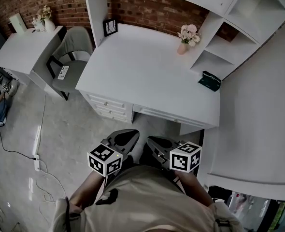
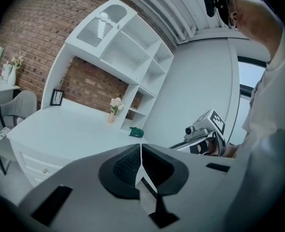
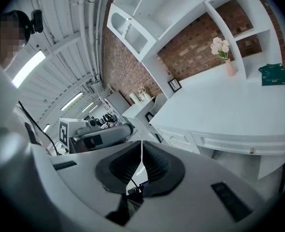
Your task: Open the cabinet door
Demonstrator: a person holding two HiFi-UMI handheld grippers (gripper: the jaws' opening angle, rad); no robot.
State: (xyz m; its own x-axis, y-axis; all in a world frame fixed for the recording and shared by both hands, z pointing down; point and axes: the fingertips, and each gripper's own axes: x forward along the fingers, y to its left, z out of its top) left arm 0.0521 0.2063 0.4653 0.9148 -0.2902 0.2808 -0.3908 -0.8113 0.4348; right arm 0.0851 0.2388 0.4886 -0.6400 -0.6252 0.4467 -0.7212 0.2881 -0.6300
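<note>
A white desk (image 1: pixel 142 71) carries a shelf unit. The unit's cabinet door, arched with a ribbed pane, sits high at its left end (image 2: pixel 104 25) (image 3: pixel 128 30) and is closed. Both grippers hang close to the person's body, in front of the desk and well short of the door. My left gripper (image 1: pixel 125 138) (image 2: pixel 141 146) has its jaws together with nothing between them. My right gripper (image 1: pixel 157 144) (image 3: pixel 142 143) is likewise shut and empty. Each gripper view shows the other gripper beside it.
On the desk stand a vase of flowers (image 1: pixel 187 36), a small picture frame (image 1: pixel 110 27) and a dark green object (image 1: pixel 209 80). Drawers (image 1: pixel 108 108) sit under the desk's left. A grey chair (image 1: pixel 72 52), a second white table (image 1: pixel 26 47) and a floor cable (image 1: pixel 36 163) lie left.
</note>
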